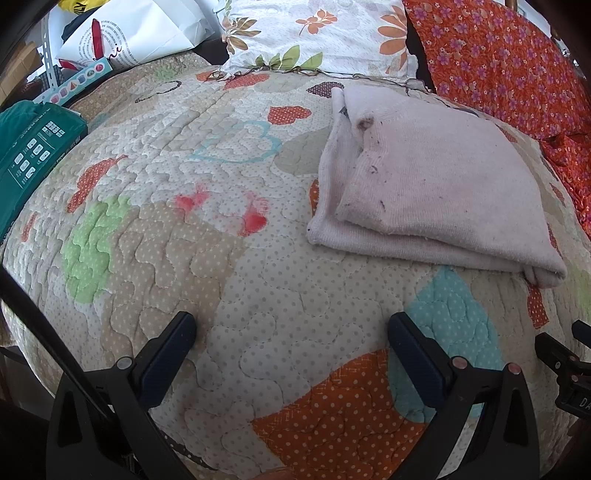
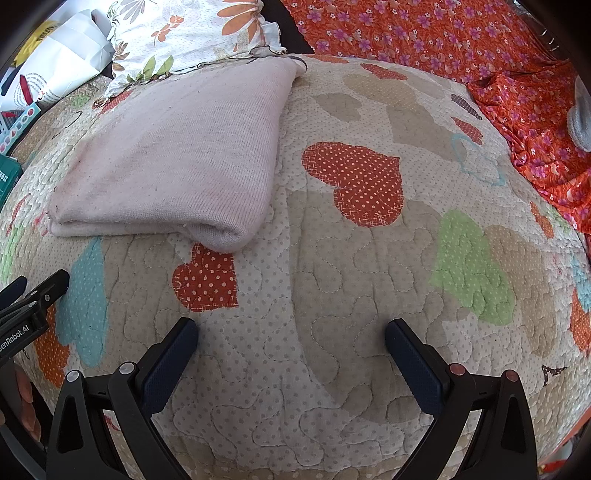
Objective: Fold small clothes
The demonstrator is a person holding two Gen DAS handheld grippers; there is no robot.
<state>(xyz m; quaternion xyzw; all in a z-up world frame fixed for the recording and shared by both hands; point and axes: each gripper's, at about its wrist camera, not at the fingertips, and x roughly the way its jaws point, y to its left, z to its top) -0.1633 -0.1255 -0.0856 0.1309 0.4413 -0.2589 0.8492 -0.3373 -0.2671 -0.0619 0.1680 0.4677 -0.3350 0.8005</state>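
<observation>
Heart-patterned quilted bed cover (image 1: 229, 258), folded pale pink garment (image 1: 436, 192) lying on it, floral pillow (image 1: 314, 33) at its far edge

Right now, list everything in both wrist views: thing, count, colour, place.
folded garment: 1, pale pink, lying on the quilt ahead of both grippers, untouched
quilt: 1, beige with coloured heart patches, covering the bed
floral pillow: 1, white with orange flowers, at the far edge of the quilt
orange floral cloth: 1, orange with purple flowers, along the quilt's far right
white bag: 1, white with print, far left
green box: 1, dark green, left edge of the quilt
left gripper: 1, black, open over bare quilt
right gripper: 1, black, open over bare quilt
</observation>
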